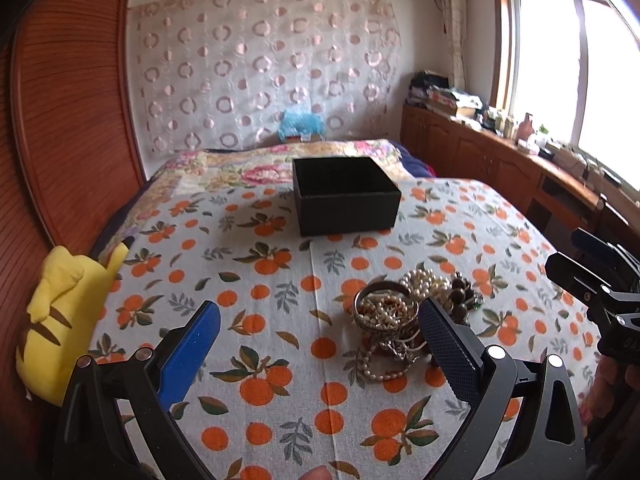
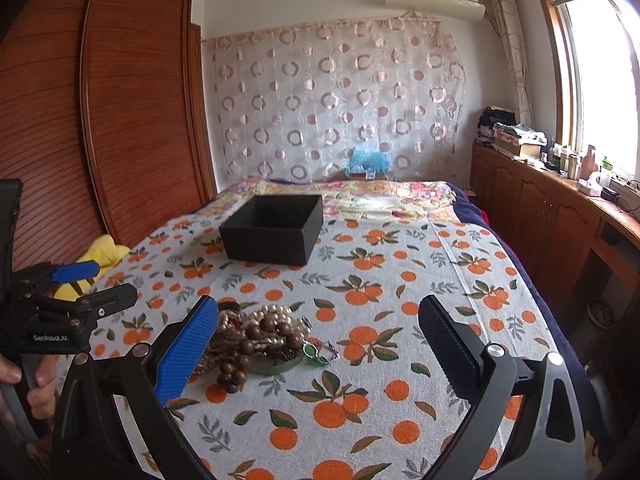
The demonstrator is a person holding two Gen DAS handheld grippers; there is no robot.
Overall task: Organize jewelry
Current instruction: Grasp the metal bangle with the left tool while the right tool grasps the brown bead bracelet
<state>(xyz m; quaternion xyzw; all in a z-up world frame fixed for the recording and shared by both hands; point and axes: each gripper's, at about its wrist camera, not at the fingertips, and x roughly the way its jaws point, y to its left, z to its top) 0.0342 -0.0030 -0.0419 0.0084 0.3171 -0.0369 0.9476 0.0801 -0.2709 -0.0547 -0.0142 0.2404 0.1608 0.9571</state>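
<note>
1. Blue-padded left gripper (image 1: 320,344): fingers spread wide, holding nothing.
2. Jewelry pile (image 1: 404,316) lies on the orange-print cloth (image 1: 280,280), just ahead of the left gripper's right finger (image 1: 448,348); contact cannot be confirmed.
3. Right gripper (image 2: 318,340): fingers spread wide, empty; pile just beside its left finger (image 2: 188,344).
4. Black box (image 1: 346,194) sits open beyond both.

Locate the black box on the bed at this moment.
In both wrist views the open black box sits on the orange-print cloth, apart from and beyond the jewelry pile, toward the circle-patterned curtain.
</note>
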